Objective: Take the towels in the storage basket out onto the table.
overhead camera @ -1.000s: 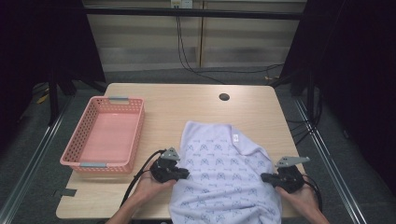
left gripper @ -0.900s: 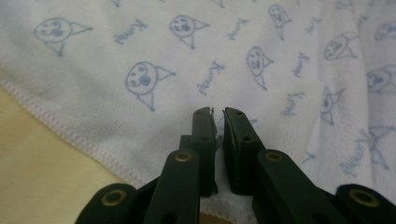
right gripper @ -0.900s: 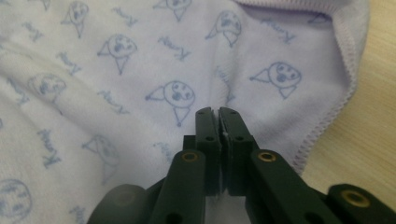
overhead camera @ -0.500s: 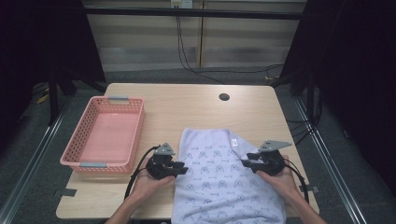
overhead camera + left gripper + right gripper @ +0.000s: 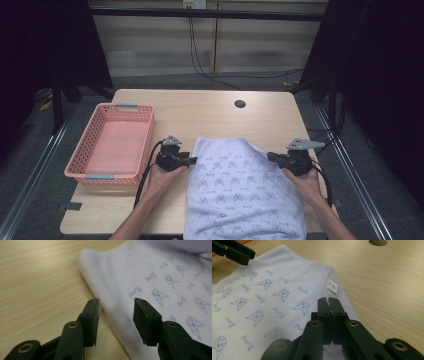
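White knit cotton garment with pale blue cartoon-face print [image 5: 240, 195] lies flat on light wood worktop [image 5: 210, 112], lower part hanging over the near edge. It sits between the two claws.

Left claw [image 5: 192, 160]: jaws apart, have just been opening. In the left gripper view the garment's folded left edge [image 5: 110, 305] runs through the gap between the two black pads, but neither pad presses on it; cloth rests on the worktop. Bare wood to the outer side of this claw.

Right claw [image 5: 270, 157]: jaws closed together, just been closing, pinching a thin bit of the garment's right edge. In the right gripper view [image 5: 329, 301] a sliver of white cloth shows in the seam between the pads. Small white sewn label [image 5: 333, 286] just ahead of the tips, on the same edge. Printed fabric spreads to one side of this claw, bare worktop to the other; round cable hole in worktop [image 5: 378, 242] well beyond the tips.

Pink perforated plastic basket with grey handles [image 5: 112, 145] stands on the worktop on the outer side of the left claw, near it, not touching the garment.

Each claw is held in one of the person's hands, forearms coming from the near edge.
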{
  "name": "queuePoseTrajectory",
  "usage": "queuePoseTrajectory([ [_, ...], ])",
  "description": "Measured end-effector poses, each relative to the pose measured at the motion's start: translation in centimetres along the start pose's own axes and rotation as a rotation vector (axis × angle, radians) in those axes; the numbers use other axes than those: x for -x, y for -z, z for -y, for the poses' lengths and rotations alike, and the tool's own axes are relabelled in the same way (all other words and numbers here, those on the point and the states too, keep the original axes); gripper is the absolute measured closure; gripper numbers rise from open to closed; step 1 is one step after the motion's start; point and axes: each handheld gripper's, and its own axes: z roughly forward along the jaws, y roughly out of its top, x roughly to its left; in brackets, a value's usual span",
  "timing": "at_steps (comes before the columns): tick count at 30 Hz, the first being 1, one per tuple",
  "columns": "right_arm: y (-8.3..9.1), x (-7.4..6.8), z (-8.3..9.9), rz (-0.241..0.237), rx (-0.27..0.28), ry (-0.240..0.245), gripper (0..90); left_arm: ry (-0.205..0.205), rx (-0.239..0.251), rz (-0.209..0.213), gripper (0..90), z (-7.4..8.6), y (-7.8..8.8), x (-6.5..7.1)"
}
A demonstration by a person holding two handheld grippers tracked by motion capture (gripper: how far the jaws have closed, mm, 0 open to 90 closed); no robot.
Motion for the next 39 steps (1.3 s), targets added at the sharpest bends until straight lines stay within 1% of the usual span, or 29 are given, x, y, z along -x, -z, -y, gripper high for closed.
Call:
queuePoseTrajectory([
  [1,0.2,0.2,0.1,0.0,0.004,-0.007,89.4,-0.015,0.01,-0.008,58.4,-0.2,-0.3,-0.1],
  [2,0.4,0.4,0.2,0.003,0.004,-0.008,89.3,-0.013,0.001,-0.012,59.5,-0.4,-0.7,-0.3],
  [3,0.5,0.5,0.3,0.002,0.003,-0.01,89.3,0.004,0.005,-0.008,58.9,-0.7,-1.1,-0.5],
  [4,0.6,0.7,0.4,0.003,0.002,-0.008,89.3,-0.003,0.017,-0.006,57.4,-1.0,-1.5,-0.7],
  [5,0.7,0.8,0.5,-0.001,-0.002,-0.011,89.3,0.002,0.015,-0.011,57.4,-1.4,-1.8,-0.9],
  [7,0.9,0.9,0.6,-0.002,-0.004,-0.008,89.3,0.019,0.036,-0.012,56.1,-2.1,-2.2,-1.2],
  [9,0.9,1.1,0.6,-0.007,-0.001,-0.014,89.3,0.019,0.028,-0.01,56.4,-2.5,-2.7,-1.3],
  [10,0.9,1.3,0.6,-0.01,-0.002,-0.011,89.3,0.012,0.011,-0.002,60.9,-2.6,-2.9,-1.2],
  [12,0.8,1.5,0.5,-0.008,0.003,-0.022,89.3,0.001,0.008,0.021,76.4,-2.5,-3.1,-1.1],
  [13,0.8,1.6,0.4,-0.008,0.007,-0.025,89.3,-0.001,0.019,0.036,82.9,-2.4,-2.9,-1.0],
  [14,0.8,1.6,0.3,-0.006,0.01,-0.028,89.3,-0.003,0.027,0.048,85.2,-2.4,-2.7,-0.8],
  [16,1.1,1.9,0.2,-0.007,0.023,-0.032,89.3,-0.023,0.042,0.062,86.5,-2.6,-2.0,-0.3],
  [18,1.6,2.2,-0.1,0.0,0.04,-0.04,89.3,-0.046,0.061,0.06,86.6,-3.1,-0.9,0.1],
  [22,3.1,2.8,-1.6,0.013,0.116,-0.052,89.3,-0.088,0.11,0.055,86.6,-4.5,2.0,0.6],
  [24,4.0,3.1,-2.8,0.023,0.154,-0.052,89.3,-0.116,0.131,0.044,86.5,-5.3,3.6,0.7],
  [26,4.8,3.3,-4.1,0.033,0.184,-0.043,89.3,-0.125,0.169,0.04,86.5,-6.2,5.3,0.8],
  [27,5.2,3.5,-4.8,0.037,0.201,-0.037,89.3,-0.129,0.184,0.048,86.6,-6.7,6.1,0.8],
  [30,6.3,3.8,-7.0,0.049,0.248,-0.026,89.3,-0.159,0.216,0.028,86.7,-8.1,8.2,0.8],
  [32,6.9,4.1,-8.4,0.059,0.273,-0.019,89.3,-0.169,0.243,0.029,86.7,-8.9,9.5,0.8],
  [34,7.4,4.4,-9.8,0.064,0.299,-0.011,89.3,-0.176,0.268,0.036,86.7,-9.7,10.3,0.8],
  [35,7.6,4.6,-10.5,0.068,0.31,-0.009,89.3,-0.19,0.274,0.029,86.7,-10.2,10.6,0.8],
  [37,7.6,5.1,-11.9,0.079,0.326,-0.002,89.4,-0.205,0.28,0.018,86.7,-11.4,10.8,0.8],
  [39,7.2,5.7,-13.3,0.089,0.336,-0.014,89.4,-0.2,0.288,0.009,86.7,-12.8,10.7,0.3],
])
